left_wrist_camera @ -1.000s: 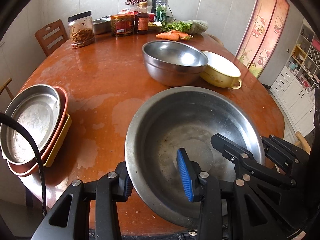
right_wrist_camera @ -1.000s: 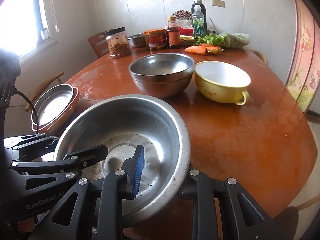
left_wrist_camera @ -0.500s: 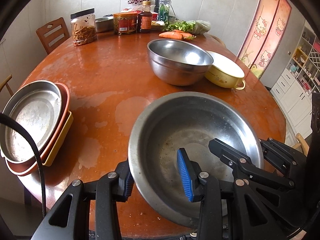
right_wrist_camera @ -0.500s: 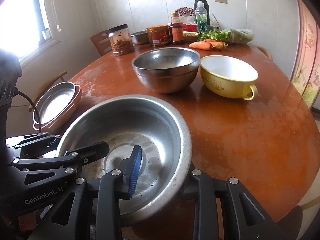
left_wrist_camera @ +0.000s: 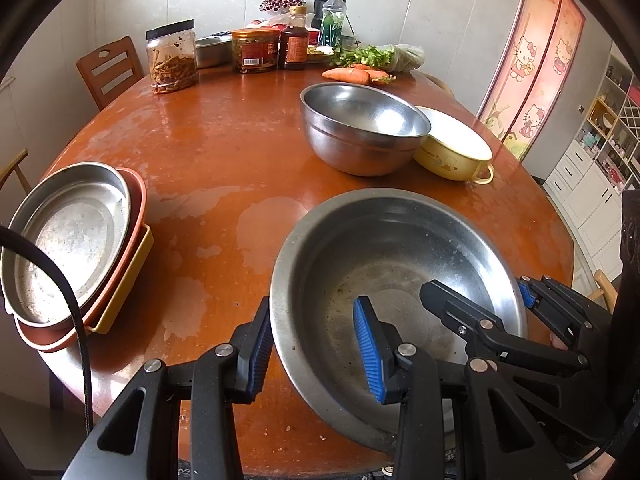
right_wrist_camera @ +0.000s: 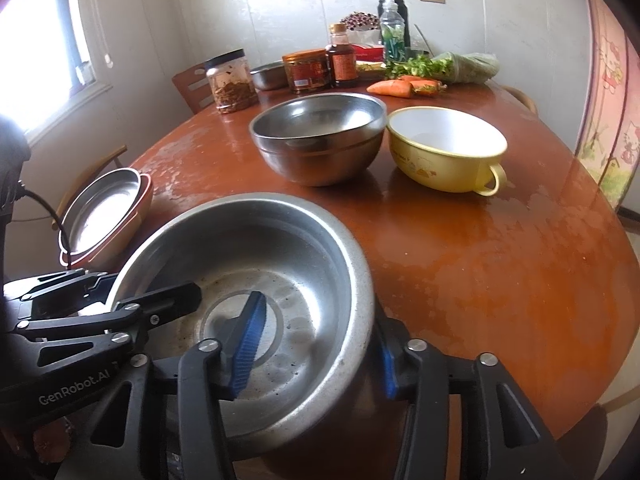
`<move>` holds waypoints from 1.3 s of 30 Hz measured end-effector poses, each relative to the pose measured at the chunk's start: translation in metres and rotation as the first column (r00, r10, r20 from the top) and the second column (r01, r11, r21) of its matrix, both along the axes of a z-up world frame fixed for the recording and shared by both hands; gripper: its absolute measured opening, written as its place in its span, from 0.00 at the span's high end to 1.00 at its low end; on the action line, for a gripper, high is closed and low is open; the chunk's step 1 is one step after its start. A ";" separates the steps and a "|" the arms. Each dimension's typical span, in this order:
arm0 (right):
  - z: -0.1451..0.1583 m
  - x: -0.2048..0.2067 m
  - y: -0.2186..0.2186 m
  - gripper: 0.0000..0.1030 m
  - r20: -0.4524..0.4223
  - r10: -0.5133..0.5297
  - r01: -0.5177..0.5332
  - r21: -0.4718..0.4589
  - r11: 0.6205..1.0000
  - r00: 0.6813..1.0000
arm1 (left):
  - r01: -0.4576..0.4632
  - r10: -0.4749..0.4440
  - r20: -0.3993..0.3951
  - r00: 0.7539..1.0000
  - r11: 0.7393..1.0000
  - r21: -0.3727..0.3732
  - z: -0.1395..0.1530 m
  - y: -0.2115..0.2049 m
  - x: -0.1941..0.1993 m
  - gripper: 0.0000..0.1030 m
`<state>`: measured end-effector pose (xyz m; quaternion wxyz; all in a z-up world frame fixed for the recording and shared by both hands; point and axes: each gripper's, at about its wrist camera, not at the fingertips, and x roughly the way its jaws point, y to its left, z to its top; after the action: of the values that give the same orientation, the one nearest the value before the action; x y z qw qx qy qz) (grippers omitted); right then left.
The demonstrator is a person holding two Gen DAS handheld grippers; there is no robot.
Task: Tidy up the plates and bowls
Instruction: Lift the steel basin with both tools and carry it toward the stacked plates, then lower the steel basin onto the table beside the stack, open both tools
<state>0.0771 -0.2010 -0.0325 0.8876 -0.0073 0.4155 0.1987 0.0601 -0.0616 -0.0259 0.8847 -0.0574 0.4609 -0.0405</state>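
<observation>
My left tongs (left_wrist_camera: 316,354) and right tongs (right_wrist_camera: 316,344) each straddle the big steel basin's (left_wrist_camera: 400,248) rim; clamping hard to tell, near edge cut off.

Round reddish-brown table (left_wrist_camera: 208,168), worn glossy top

On it: stacked plates (left_wrist_camera: 76,240), steel bowl (left_wrist_camera: 360,128), yellow bowl (left_wrist_camera: 456,152), jars and carrots (left_wrist_camera: 352,75) (far edge).

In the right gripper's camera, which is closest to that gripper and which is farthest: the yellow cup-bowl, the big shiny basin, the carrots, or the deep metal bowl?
1. Big basin, held at the right gripper.
2 and 3. Deep metal bowl, middle, and yellow cup-bowl, right: too close to call.
4. Carrots, far edge.
</observation>
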 end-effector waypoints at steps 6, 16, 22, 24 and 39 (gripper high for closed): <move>0.003 0.000 -0.004 0.39 0.015 -0.022 0.022 0.015 1.000 1.000 | -0.003 0.003 0.019 1.000 1.000 -0.013 0.004 0.003 -0.001 0.62; 0.019 -0.005 -0.010 0.28 0.071 -0.048 0.045 0.044 0.998 0.996 | -0.003 0.003 0.049 0.999 1.000 -0.007 0.017 0.003 -0.007 0.60; 0.030 -0.008 -0.016 0.28 0.107 -0.058 0.051 0.063 0.997 0.993 | -0.008 0.007 0.073 0.997 1.000 0.002 0.027 0.001 -0.012 0.58; 0.035 -0.010 -0.017 0.27 0.130 -0.066 0.058 0.065 0.996 0.989 | -0.011 0.011 0.080 0.997 1.000 0.002 0.031 0.002 -0.015 0.58; 0.064 -0.022 -0.014 0.20 0.233 -0.034 0.014 0.087 0.996 0.972 | -0.040 0.038 0.137 0.990 0.999 0.009 0.052 0.007 -0.018 0.51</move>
<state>0.0551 -0.2150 0.0319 0.9322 0.0121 0.2991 0.2034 0.0418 -0.0544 0.0264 0.9152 -0.0582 0.3981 -0.0242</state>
